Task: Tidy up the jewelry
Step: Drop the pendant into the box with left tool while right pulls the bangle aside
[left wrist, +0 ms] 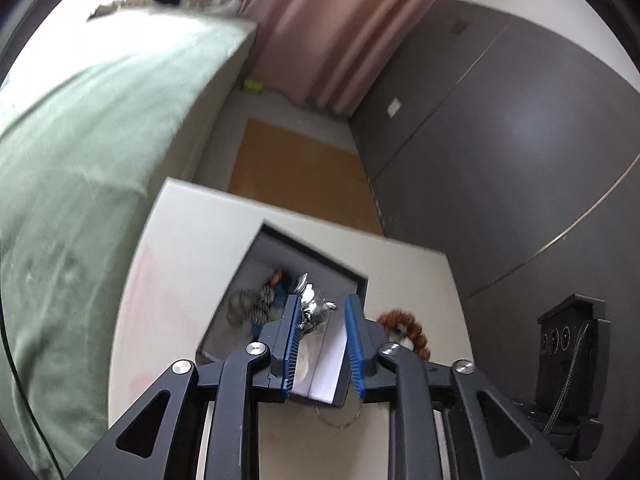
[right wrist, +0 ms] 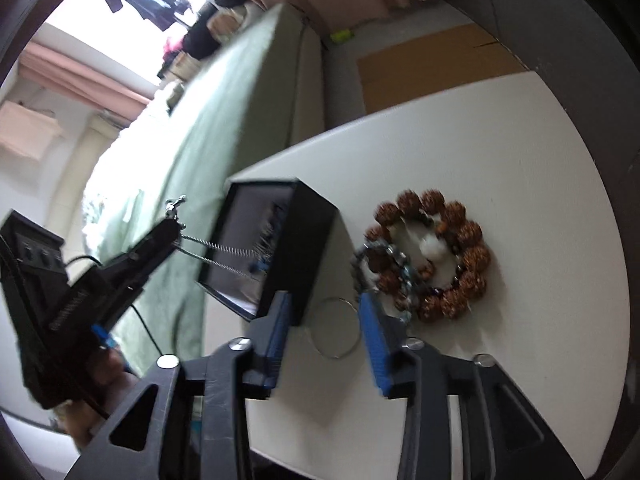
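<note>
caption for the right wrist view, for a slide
Open right gripper hovers over a thin metal ring beside the black box and brown bead bracelet.

Green bedspread [left wrist: 80, 152] left of white table [left wrist: 180, 248]; pink curtain [left wrist: 320, 20], cardboard sheet [left wrist: 296, 168] on floor beyond.

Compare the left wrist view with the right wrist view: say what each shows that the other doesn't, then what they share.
Only the left wrist view looks down into the black box, showing the jewelry inside it. Only the right wrist view shows the left gripper from outside, with a silver chain running from its tip into the box; it also shows the whole bead bracelet and a chain lying across it. Both show the box, the bracelet, the thin ring on the white table, and the green bed.
</note>
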Available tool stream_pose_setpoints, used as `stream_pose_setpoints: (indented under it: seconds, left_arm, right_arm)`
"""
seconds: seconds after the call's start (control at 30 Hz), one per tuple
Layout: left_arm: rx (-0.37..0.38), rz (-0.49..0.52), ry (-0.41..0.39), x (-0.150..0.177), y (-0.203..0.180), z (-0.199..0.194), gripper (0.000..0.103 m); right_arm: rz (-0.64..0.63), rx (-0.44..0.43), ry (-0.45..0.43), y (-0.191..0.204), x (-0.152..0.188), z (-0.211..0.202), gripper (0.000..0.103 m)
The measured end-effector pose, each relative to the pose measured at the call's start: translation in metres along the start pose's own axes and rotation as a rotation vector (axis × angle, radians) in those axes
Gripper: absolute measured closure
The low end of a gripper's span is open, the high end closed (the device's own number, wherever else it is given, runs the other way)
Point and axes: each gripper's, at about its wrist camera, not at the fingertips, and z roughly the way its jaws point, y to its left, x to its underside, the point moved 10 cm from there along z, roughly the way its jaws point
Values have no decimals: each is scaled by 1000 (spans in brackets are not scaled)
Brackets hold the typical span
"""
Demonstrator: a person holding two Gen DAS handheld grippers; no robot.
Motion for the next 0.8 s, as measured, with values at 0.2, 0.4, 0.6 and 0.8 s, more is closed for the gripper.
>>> stream_pose_setpoints:
  seconds: [0.2, 0.4, 0.6, 0.8]
  left_arm:
    - [11, -49, -11, 0, 16, -18, 48]
    - [6, -98, -77, -13, 39, -48, 43]
    - [1, -137, -115, -19, 60, -72, 43]
    - [-3, -151, -111, -18, 71, -80, 43]
  right_arm:
    - [-40, 29, 92, 8, 20, 20, 65]
    - [-122, 148, 139, 11, 38, 39, 43]
    - [-203, 234, 148, 14, 44, 54, 43]
    - [-299, 326, 124, 23, 44, 65, 38]
